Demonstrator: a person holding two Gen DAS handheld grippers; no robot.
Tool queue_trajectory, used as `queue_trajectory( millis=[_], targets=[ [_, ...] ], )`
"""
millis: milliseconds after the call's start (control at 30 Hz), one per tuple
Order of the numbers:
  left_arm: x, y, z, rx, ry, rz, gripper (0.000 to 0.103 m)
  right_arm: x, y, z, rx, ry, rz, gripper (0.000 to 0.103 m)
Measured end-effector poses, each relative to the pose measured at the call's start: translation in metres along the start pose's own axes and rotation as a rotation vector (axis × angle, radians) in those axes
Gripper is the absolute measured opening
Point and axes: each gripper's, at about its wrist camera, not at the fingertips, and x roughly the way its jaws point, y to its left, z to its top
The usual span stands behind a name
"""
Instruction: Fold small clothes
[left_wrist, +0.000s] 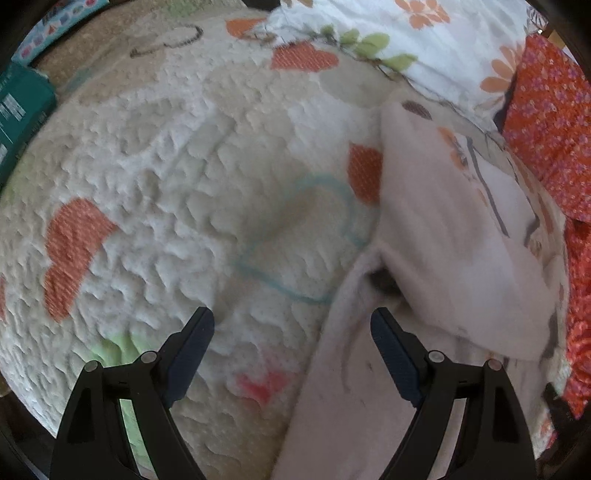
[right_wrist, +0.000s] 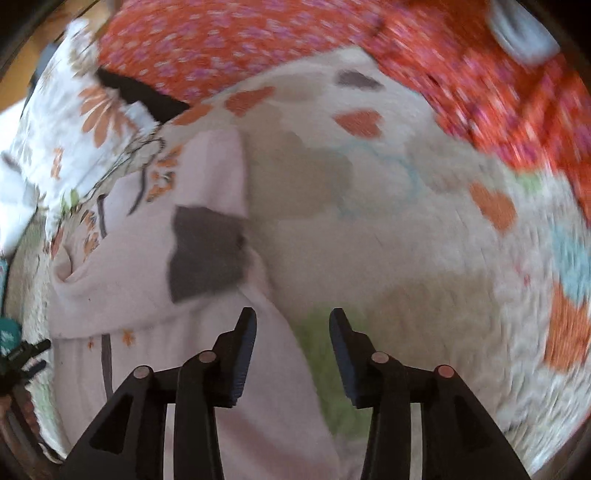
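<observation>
A small pale pink garment (left_wrist: 436, 236) with orange flowers and grey lines lies on a quilted bedspread (left_wrist: 177, 177) with orange hearts. In the left wrist view it lies at the right, one part folded over another. My left gripper (left_wrist: 291, 325) is open and empty, just above the garment's left edge. In the right wrist view the garment (right_wrist: 147, 295) lies at the left and shows a dark grey patch (right_wrist: 207, 251). My right gripper (right_wrist: 291, 325) is open and empty over the garment's right edge.
A white floral pillow (left_wrist: 388, 33) and a red patterned cloth (left_wrist: 550, 122) lie behind the garment. A teal box (left_wrist: 18, 110) sits at the bedspread's left edge. The red cloth (right_wrist: 258, 40) also spans the top of the right wrist view.
</observation>
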Motion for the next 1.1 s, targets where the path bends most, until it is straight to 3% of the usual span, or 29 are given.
queue_trajectory(
  millis=[167, 267, 333, 433, 500, 667, 767, 967, 1067, 1100],
  targets=[
    [-0.007, 0.001, -0.025, 0.02, 0.002, -0.052, 0.086, -0.004, -0.026, -0.035, 0.096, 0.06, 0.074, 0.045],
    [-0.016, 0.007, -0.049, -0.009, -0.052, -0.11, 0.086, -0.011, -0.032, -0.054, 0.104, 0.064, 0.101, 0.046],
    [-0.019, 0.01, -0.065, -0.029, -0.073, -0.158, 0.097, -0.015, -0.032, -0.061, 0.103, 0.059, 0.112, 0.05],
    [-0.023, 0.0, -0.08, 0.103, -0.046, -0.105, 0.097, -0.021, -0.033, -0.071, 0.108, 0.049, 0.127, 0.051],
    [-0.031, 0.003, -0.092, 0.118, -0.052, -0.109, 0.097, -0.024, -0.035, -0.077, 0.109, 0.04, 0.131, 0.051],
    [-0.044, 0.034, -0.124, 0.001, -0.029, -0.232, 0.097, -0.028, -0.048, -0.087, 0.145, 0.03, 0.174, 0.051],
    [-0.047, 0.053, -0.138, -0.059, -0.034, -0.269, 0.097, -0.029, -0.053, -0.096, 0.14, 0.018, 0.2, 0.051],
    [-0.044, 0.059, -0.167, -0.104, -0.023, -0.38, 0.097, -0.035, -0.042, -0.115, 0.07, 0.005, 0.242, 0.054],
    [-0.049, 0.053, -0.189, -0.065, -0.015, -0.423, 0.088, -0.041, -0.035, -0.128, 0.038, -0.001, 0.298, 0.054],
    [-0.048, 0.05, -0.194, -0.053, 0.006, -0.459, 0.073, -0.041, -0.033, -0.131, 0.043, 0.01, 0.347, 0.054]
  ],
)
